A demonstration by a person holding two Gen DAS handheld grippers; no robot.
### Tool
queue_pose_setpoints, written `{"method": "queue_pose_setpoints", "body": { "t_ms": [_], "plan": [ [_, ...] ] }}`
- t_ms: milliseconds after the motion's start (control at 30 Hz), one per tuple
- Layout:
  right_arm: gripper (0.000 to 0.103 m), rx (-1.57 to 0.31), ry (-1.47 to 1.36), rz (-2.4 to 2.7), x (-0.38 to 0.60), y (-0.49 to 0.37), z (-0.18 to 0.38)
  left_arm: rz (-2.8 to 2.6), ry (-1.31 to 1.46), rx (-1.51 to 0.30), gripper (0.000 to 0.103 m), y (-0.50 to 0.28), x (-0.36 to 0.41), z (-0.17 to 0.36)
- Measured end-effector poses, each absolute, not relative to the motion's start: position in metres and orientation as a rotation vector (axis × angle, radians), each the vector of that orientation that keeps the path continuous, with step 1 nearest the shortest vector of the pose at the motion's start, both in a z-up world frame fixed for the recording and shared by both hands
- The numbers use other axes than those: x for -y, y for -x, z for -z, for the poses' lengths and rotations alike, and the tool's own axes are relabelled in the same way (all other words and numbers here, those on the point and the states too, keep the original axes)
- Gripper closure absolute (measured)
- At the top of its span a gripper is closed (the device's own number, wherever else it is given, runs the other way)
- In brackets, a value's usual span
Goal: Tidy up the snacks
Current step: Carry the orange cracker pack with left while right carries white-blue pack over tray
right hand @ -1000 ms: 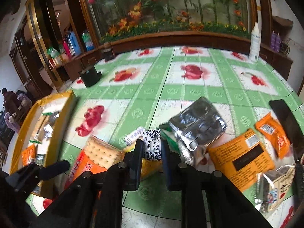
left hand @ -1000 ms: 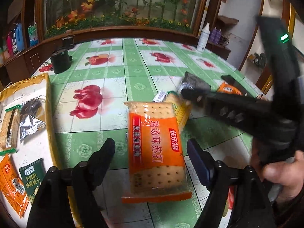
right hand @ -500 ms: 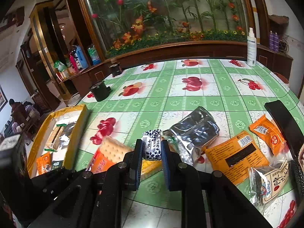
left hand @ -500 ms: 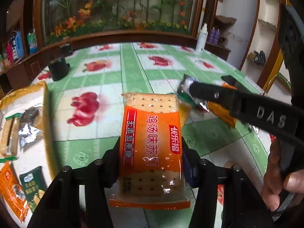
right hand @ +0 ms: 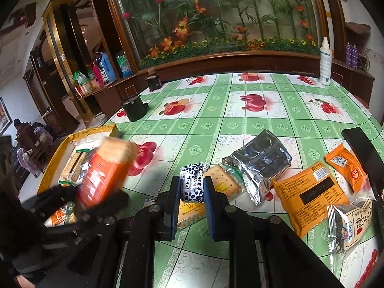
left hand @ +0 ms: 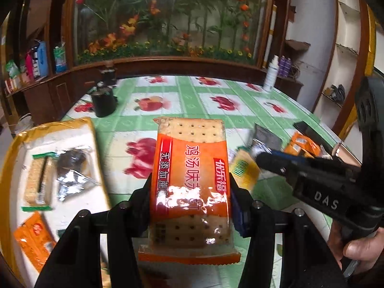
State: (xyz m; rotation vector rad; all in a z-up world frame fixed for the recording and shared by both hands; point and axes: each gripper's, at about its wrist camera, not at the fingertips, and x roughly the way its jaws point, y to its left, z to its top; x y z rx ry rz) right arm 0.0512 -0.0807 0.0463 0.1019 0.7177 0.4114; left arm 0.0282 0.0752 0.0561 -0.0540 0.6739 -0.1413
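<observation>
**Both tools pinching snack packets above the checked surface**

Left tool (left hand: 190,201) sits at the bottom centre of its own view, its fingers pressed against the two long sides of an orange cracker packet (left hand: 192,180), which stands lifted off the surface and reaches up the middle of the frame. In the right wrist view the same packet (right hand: 103,170) shows blurred at centre left, tilted, above the near edge of the tray.

Right tool (right hand: 192,192), low in the centre of its view, pinches a small blue-and-white patterned packet (right hand: 193,182) between its pads. Just beside that, to the right, lies a cracker pack with a green edge (right hand: 224,180), partly under a silver foil bag (right hand: 261,160). Further right are a yellow-orange packet with a black label (right hand: 309,194), a small orange packet (right hand: 345,165) and a clear bag with printed characters (right hand: 350,225) at the lower right.

At the left of the left wrist view, the yellow-rimmed tray (left hand: 14,148) holds a green-ended biscuit bar (left hand: 38,180), a silvery wrapper (left hand: 72,175) and an orange packet (left hand: 33,240).

Green checked cloth with red fruit prints covers the surface (right hand: 240,124); a black pot (right hand: 134,108) stands near its far left edge and a white spray bottle (right hand: 325,62) at the upper right.
</observation>
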Motion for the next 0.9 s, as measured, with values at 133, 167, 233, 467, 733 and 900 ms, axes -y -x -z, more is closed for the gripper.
{"method": "queue_pose_setpoints", "body": {
  "t_ms": [133,167,233,467,733,900],
  "plan": [
    [0.083,-0.708,-0.115,-0.435,0.078,-0.051,-0.047,0.101,0.09,-0.661,0.05,-0.03,-0.096,-0.063],
    [0.083,-0.703,-0.115,-0.446,0.076,-0.05,-0.048,0.09,0.096,-0.656,0.05,-0.029,-0.101,-0.065],
    [0.083,-0.692,-0.117,-0.476,0.072,-0.048,-0.048,0.069,0.097,-0.646,0.05,-0.029,-0.111,-0.068],
    [0.082,-0.693,-0.102,-0.554,0.044,-0.037,-0.052,-0.025,0.171,-0.621,0.05,-0.031,-0.163,-0.079],
    [0.082,-0.741,-0.087,-0.68,-0.005,-0.027,-0.056,-0.157,0.259,-0.64,0.05,-0.031,-0.217,-0.075],
    [0.082,-0.757,-0.061,-0.769,-0.055,-0.023,-0.06,-0.21,0.3,-0.62,0.05,-0.025,-0.236,-0.078]
  ]
}}
